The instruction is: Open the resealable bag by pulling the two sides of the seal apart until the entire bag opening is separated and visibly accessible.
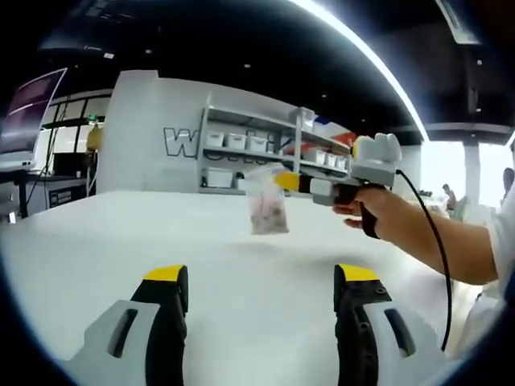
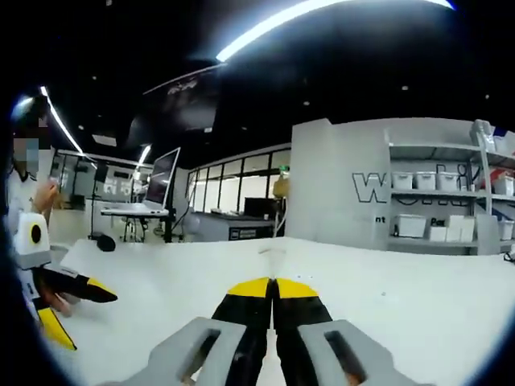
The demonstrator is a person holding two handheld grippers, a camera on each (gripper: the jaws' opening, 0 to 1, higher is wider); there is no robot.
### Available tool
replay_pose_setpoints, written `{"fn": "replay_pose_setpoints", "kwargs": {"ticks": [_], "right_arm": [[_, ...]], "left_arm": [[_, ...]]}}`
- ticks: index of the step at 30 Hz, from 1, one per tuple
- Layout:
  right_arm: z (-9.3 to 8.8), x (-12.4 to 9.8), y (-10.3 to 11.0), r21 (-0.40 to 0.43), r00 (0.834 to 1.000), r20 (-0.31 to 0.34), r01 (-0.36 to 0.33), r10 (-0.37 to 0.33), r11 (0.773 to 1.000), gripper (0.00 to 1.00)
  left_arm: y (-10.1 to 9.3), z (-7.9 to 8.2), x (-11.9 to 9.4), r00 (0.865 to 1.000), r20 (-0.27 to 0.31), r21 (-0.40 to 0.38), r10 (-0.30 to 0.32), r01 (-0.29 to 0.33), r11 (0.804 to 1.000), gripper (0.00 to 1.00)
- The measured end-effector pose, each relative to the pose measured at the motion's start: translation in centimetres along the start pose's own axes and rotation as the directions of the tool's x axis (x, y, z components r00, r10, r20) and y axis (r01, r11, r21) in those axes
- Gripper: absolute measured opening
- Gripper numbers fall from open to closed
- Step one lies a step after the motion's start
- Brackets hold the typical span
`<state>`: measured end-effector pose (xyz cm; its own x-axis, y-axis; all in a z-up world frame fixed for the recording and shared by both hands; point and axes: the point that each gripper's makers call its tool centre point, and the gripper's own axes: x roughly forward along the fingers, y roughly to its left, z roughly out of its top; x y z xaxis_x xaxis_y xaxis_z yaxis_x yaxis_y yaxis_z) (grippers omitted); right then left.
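Observation:
A small clear resealable bag (image 1: 268, 207) with pinkish contents hangs above the white table (image 1: 121, 241). My right gripper (image 1: 284, 181), held by a hand that comes in from the right, is shut on the bag's top right corner. In the right gripper view its yellow-tipped jaws (image 2: 272, 288) are pressed together, with a thin sliver of the bag (image 2: 272, 254) showing past them. My left gripper (image 1: 261, 275) stands open over the table, short of the bag and below it, with nothing between its fingers. It also appears at the far left of the right gripper view as the left gripper (image 2: 88, 319), open.
The table (image 2: 418, 305) is wide and bare. Behind it are shelves with white bins (image 1: 241, 145), a white wall with lettering (image 1: 181, 143), and a desk with a monitor (image 2: 161, 181). A cable (image 1: 430, 233) hangs from the right gripper. A person stands at the left (image 2: 28, 185).

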<state>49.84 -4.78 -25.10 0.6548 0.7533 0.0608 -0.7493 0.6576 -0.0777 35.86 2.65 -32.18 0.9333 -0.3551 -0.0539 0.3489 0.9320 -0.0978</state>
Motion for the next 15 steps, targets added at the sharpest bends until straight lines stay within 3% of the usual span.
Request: {"fn": "replay_pose_setpoints", "kwargs": {"ticks": [15], "right_arm": [[0.0, -1.5, 2.0, 0.037, 0.999, 0.015, -0.036, 0.035, 0.999, 0.0]], "left_arm": [[-0.1, 0.0, -0.1, 1.0, 0.002, -0.007, -0.002, 0.002, 1.0, 0.73]]}}
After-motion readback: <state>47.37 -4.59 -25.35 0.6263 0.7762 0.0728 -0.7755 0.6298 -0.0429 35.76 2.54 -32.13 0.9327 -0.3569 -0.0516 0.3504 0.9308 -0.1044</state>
